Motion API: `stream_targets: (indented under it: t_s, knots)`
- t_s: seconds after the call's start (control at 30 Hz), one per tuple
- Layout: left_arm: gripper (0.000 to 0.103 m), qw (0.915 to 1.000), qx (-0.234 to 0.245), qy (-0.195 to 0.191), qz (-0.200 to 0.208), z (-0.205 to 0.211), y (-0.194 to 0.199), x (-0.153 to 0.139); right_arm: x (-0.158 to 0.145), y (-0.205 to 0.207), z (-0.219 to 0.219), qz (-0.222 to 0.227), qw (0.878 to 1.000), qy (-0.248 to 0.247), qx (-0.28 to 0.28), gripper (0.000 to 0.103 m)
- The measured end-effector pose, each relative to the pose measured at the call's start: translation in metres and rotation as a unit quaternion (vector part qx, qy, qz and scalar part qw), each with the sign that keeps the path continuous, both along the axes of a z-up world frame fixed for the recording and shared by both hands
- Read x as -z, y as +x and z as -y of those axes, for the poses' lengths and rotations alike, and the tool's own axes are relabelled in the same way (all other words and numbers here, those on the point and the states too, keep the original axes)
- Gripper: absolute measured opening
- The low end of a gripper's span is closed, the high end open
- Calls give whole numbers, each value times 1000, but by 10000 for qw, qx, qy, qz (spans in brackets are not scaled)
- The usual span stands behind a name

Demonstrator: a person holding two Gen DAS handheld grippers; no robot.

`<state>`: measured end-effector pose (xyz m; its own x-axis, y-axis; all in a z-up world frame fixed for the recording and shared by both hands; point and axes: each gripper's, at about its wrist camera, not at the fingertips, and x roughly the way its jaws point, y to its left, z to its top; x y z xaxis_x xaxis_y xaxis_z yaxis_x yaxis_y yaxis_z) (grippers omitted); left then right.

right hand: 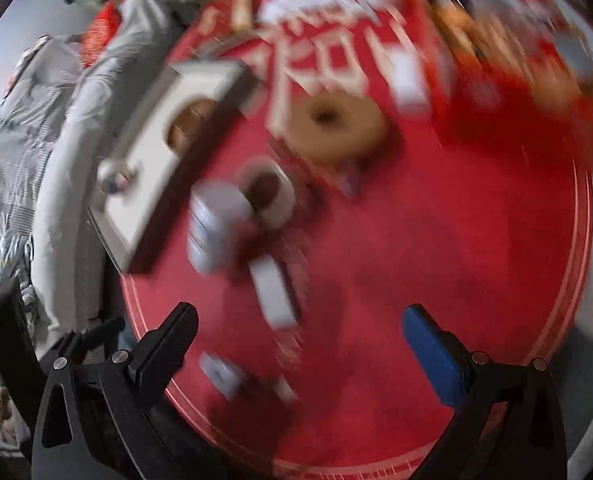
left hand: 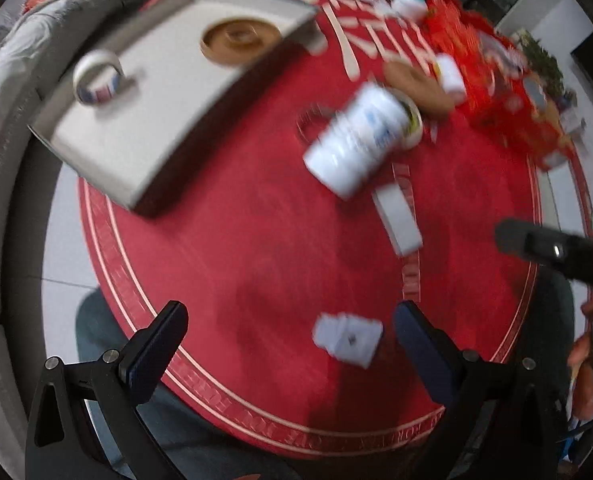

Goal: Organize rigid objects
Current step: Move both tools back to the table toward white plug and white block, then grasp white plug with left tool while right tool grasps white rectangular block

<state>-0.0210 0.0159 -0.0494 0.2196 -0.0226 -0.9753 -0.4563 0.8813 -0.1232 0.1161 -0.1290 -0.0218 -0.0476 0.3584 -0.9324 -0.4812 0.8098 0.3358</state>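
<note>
Left wrist view: a white bottle (left hand: pixel 360 136) with blue print lies blurred on the red table (left hand: pixel 232 264), long axis running 1 to 7 o'clock. Both grippers (left hand: pixel 292 342) (right hand: pixel 300 344) gape empty.

Both wrist views look steeply down from above the near edge of the round red desk (left hand: pixel 256 240), each framed at the bottom by its own hand-held gripper's spread fingers. The left view is sharper, the right heavily blurred. Both share the grey tray (left hand: pixel 144 120) at far left, the white bottle (left hand: pixel 356 140) and the white box (left hand: pixel 396 220) mid-desk.
</note>
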Motion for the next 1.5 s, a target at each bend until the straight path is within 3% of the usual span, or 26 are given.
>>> stream_targets:
  t_s: [0.17,0.37,0.47,0.63,0.73,0.93,1.07,1.23,1.37,1.5]
  knots:
    - [103,9994,297,58,-174,27,-5,8,25,-21,50,-546,9980,24,318,103]
    - [103,9982,472,-57,-371,45,-3,21,42,-37,75,-437,9963,-528,511,103]
    - [103,9977,481,-65,-480,49,0,27,50,-39,81,-651,9948,-461,633,103]
    - [103,9960,544,119,-700,55,6,40,48,-41,74,-553,9960,-507,485,103]
    - [103,9948,473,403,-802,54,8,47,48,-41,72,-550,9961,-518,448,103]
    - [103,9963,-39,712,-476,20,3,42,48,-43,81,-540,9966,-462,418,103]
    - [103,9967,-245,663,-399,6,-2,40,43,-37,60,-303,9978,-544,237,103]
    - [103,9965,-181,782,-237,17,-7,36,38,-27,14,75,9973,-716,-135,103]
    - [103,9976,-303,610,-151,14,-5,37,41,-19,-26,518,9923,-1049,-403,103]
    - [103,9974,-306,632,-129,5,-3,33,56,-15,-49,459,9888,-1284,-603,103]
